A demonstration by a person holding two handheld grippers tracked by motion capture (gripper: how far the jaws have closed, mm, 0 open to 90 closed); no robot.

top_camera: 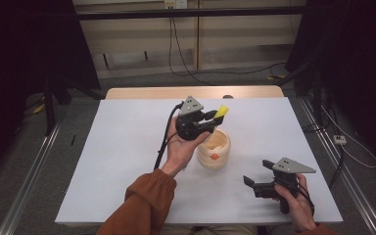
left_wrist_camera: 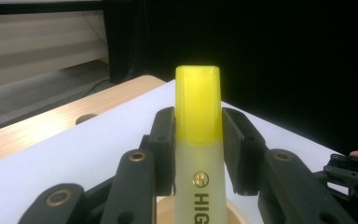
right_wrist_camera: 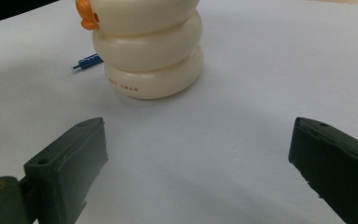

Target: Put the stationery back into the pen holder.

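Observation:
A yellow highlighter (top_camera: 221,112) (left_wrist_camera: 198,140) with a translucent yellow cap is clamped between the pads of my left gripper (top_camera: 214,117) (left_wrist_camera: 198,144), held in the air just above the mouth of a cream ribbed pen holder (top_camera: 214,149) (right_wrist_camera: 148,51). The holder stands mid-table and carries an orange beak-like knob (right_wrist_camera: 87,14) on its side. My right gripper (top_camera: 252,177) (right_wrist_camera: 196,163) rests low at the near right of the table, jaws wide apart with nothing between them, pointing at the holder.
A blue pen (right_wrist_camera: 86,61) lies on the white tabletop (top_camera: 127,161) just behind the holder's left side in the right gripper view. A wooden strip (top_camera: 152,92) edges the table's far side. Black curtains hang at both sides, and cables run on the floor beyond.

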